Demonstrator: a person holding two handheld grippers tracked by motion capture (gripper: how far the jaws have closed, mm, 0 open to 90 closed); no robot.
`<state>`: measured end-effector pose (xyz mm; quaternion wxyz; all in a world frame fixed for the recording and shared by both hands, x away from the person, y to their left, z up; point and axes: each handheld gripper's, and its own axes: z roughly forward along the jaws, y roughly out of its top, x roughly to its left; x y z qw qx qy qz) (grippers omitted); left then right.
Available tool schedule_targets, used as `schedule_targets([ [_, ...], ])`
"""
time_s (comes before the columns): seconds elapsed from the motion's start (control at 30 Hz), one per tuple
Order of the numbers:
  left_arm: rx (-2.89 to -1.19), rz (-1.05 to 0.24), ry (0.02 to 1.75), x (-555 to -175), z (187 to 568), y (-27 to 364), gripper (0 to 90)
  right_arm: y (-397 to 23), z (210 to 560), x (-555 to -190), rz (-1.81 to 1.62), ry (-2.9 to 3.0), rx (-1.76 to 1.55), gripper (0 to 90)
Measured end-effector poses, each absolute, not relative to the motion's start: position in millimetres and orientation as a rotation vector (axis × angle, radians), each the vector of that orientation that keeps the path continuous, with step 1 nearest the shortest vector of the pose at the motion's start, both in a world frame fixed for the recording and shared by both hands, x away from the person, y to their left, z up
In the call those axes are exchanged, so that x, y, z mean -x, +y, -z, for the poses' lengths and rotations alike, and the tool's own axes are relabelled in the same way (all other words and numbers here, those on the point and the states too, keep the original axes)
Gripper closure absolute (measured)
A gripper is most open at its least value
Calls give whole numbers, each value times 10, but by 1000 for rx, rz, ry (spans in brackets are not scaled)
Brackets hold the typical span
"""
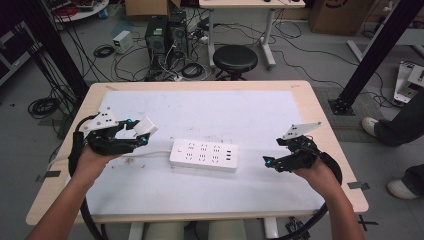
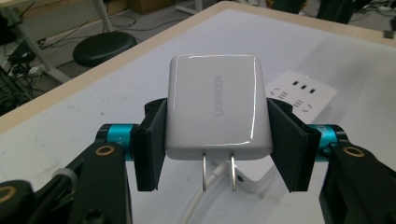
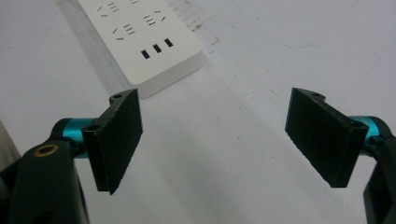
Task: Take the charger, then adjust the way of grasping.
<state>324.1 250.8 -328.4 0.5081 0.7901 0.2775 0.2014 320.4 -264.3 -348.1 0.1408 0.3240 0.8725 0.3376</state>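
A white power strip (image 1: 203,154) lies in the middle of the white mat, its cable running off to the left. My left gripper (image 1: 141,132) is left of the strip, shut on a white UGREEN charger (image 2: 217,108) whose two metal prongs point down toward me; the strip (image 2: 303,93) shows behind it. The charger (image 1: 146,127) hangs above the mat. My right gripper (image 1: 268,161) is right of the strip, open, nothing between its pads (image 3: 116,137). The strip's end with three small ports (image 3: 154,49) lies ahead of it.
The wooden table (image 1: 320,115) carries a white mat (image 1: 250,112). Behind the far edge stand a black stool (image 1: 235,59), computer towers and tangled cables on the floor. A person's shoes (image 1: 372,126) show at the right.
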Motion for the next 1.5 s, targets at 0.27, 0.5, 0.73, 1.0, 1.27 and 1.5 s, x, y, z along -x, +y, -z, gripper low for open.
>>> schedule_targets([
  [0.27,-1921,-480,590,-3133,3238,2428,426,-2630,3477,-3199,-978,2518,-952,194],
  [0.5,-1948,-471,532,-3100,3244,2354,426,-2597,3443,-3207,-1009,2526,-987,194],
  [0.73,-1971,-464,475,-3062,3286,2221,426,-2499,3453,-3219,-1083,2579,-1023,194],
  [1.0,-2006,-458,403,-3022,3276,2030,426,-2350,3378,-3222,-1189,2596,-1022,194],
  [1.27,-2046,-465,321,-2993,3262,1862,426,-2197,3324,-3240,-1257,2635,-1027,194],
  [1.5,-2063,-464,287,-3005,3281,1727,426,-2115,3286,-3274,-1345,2662,-1037,195],
])
